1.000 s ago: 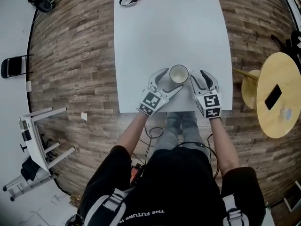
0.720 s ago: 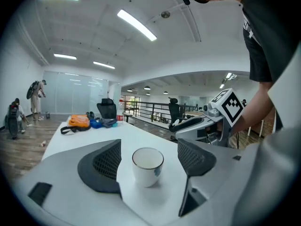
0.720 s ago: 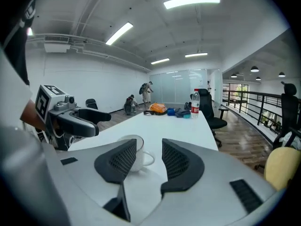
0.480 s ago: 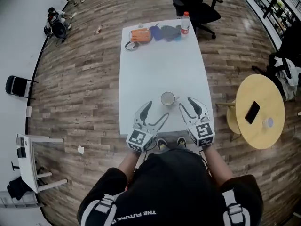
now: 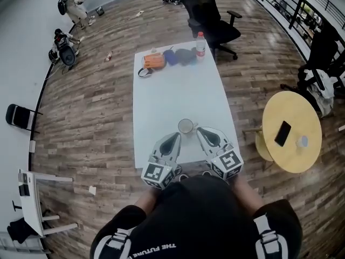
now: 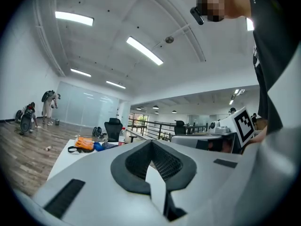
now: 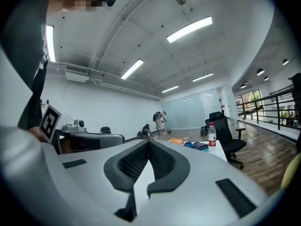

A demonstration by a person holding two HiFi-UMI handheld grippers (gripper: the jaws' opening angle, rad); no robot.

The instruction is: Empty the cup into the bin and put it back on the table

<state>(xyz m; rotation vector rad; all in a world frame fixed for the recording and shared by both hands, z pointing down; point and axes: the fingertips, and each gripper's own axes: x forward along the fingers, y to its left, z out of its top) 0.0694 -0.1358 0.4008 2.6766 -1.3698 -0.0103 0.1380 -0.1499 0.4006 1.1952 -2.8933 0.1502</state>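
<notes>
Both tools are closed and empty. The left tool (image 5: 173, 137) has its pads (image 6: 166, 164) together with nothing between them, and the right tool's (image 5: 201, 131) pads (image 7: 161, 159) are the same.

The cup (image 5: 186, 125) stands upright, mouth up, on the near end of the white worktop (image 5: 172, 90), close to the person's edge. I can't tell whether anything is in it.

Key geometry from the head view:
- The cup sits just ahead of both tools, in the gap between their tips, and touches neither.
- The left tool points forward and right at it, the right tool forward and left.
- The right tip looks marginally nearer.
- A small nub on the cup's right side is probably the handle, but it's too small to be sure.
- The cup's axis is vertical, so I'd go for a side-on pinch across the wall or rim.

Neither gripper view shows the cup. Both look out over it toward the far end of the worktop, where the bottle (image 5: 200, 38) stands.

Either tool has to open before it can take the cup. No bin shows in any view, so the tip-out target needs locating first.
</notes>
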